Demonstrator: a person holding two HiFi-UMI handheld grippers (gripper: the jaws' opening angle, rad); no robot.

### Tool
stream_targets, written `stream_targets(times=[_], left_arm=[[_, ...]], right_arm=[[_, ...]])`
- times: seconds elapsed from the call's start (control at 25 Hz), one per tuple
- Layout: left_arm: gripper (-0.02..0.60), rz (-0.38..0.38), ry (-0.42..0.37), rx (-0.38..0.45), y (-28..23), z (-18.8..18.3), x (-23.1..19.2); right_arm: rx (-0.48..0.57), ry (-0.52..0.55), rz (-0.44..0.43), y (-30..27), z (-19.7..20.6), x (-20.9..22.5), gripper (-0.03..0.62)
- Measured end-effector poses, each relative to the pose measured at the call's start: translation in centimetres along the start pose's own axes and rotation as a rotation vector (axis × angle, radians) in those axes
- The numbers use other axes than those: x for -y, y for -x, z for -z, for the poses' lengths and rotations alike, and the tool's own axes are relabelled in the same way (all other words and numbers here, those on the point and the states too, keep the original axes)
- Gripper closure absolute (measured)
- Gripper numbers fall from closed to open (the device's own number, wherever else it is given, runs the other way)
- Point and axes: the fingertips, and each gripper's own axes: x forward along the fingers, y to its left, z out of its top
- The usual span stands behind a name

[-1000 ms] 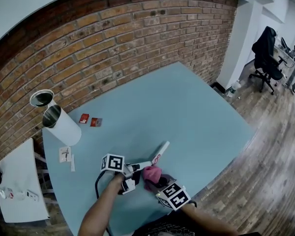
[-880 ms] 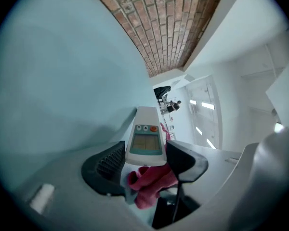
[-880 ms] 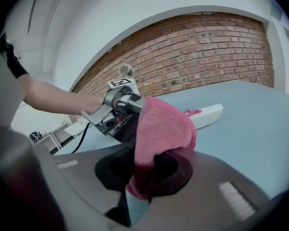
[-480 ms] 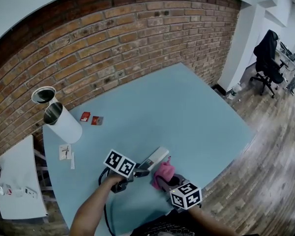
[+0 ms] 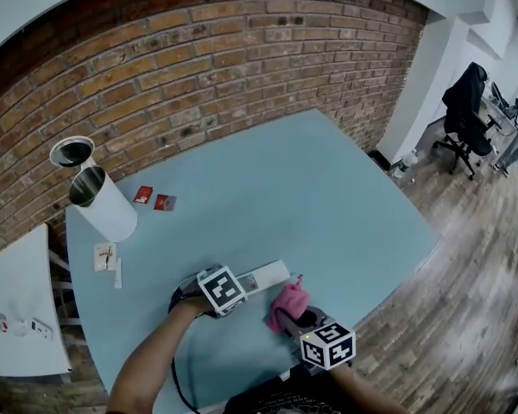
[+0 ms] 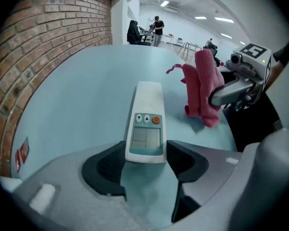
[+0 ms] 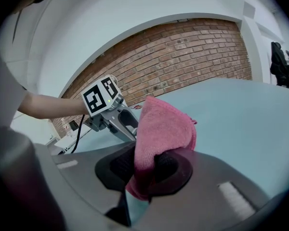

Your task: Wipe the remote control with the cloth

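The left gripper (image 6: 144, 154) pinches only the near end of the remote (image 6: 145, 124), which stretches away low over the table (image 5: 328, 197). The right gripper (image 7: 144, 170) is clamped on a fold of the cloth (image 7: 161, 129), just right of the remote and not touching it. A hard push at the far end could lever the remote out of that short grip — or the loose cloth could bunch, leaving bare jaw to scrape the buttons.

Pink cloth (image 5: 288, 303), white remote control (image 6: 145, 124), pale-blue table (image 5: 311, 188).
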Motion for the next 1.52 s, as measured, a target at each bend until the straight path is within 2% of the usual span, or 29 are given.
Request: stream_targets(times=[0.08, 0.2, 0.32, 0.44, 0.72, 0.84, 0.88, 1.04, 1.28, 1.4, 1.52], left_arm=[[0.314, -0.048, -0.055, -0.022, -0.1, 0.3, -0.5], [0.310, -0.073, -0.090, -0.019, -0.2, 0.3, -0.5], [0.275, -0.115, -0.086, 0.017, 0.1, 0.3, -0.9], [0.273, -0.163, -0.065, 0.066, 0.9, 0.6, -1.5], [0.278, -0.227, 0.107, 0.225, 3.8, 0.9, -0.5], [0.322, -0.270, 0.187, 0.341, 5.2, -0.7, 1.2], [0.348, -0.295, 0.216, 0.387, 5.6, -1.5, 1.8], [0.580, -0.437, 0.321, 0.556, 7.6, -4.7, 4.0], [0.580, -0.509, 0.498, 0.743, 9.8, -8.6, 8.1], [0.580, -0.541, 0.591, 0.788, 9.5, -9.2, 10.2], [0.581, -0.583, 0.658, 0.797, 9.0, -9.4, 12.1]], right_arm=[[-0.011, 0.006, 0.005, 0.2, 0.4, 0.1, 0.528], [-0.033, 0.016, 0.015, 1.0, 1.2, 0.2, 0.528], [-0.047, 0.017, 0.021, 1.8, 1.5, 0.3, 0.528], [-0.050, 0.020, 0.015, 2.1, 1.5, 0.2, 0.528], [-0.045, 0.057, -0.046, 2.4, 0.7, 0.3, 0.528], [-0.032, 0.094, -0.074, 2.9, -0.1, 0.4, 0.528], [-0.024, 0.103, -0.083, 3.1, -0.5, 0.5, 0.528], [0.000, 0.135, -0.117, 4.3, -1.5, 1.0, 0.528], [0.022, 0.190, -0.148, 6.5, -2.6, 1.8, 0.528], [0.038, 0.219, -0.177, 7.5, -3.0, 1.7, 0.528], [0.042, 0.248, -0.204, 8.4, -2.9, 1.5, 0.528]])
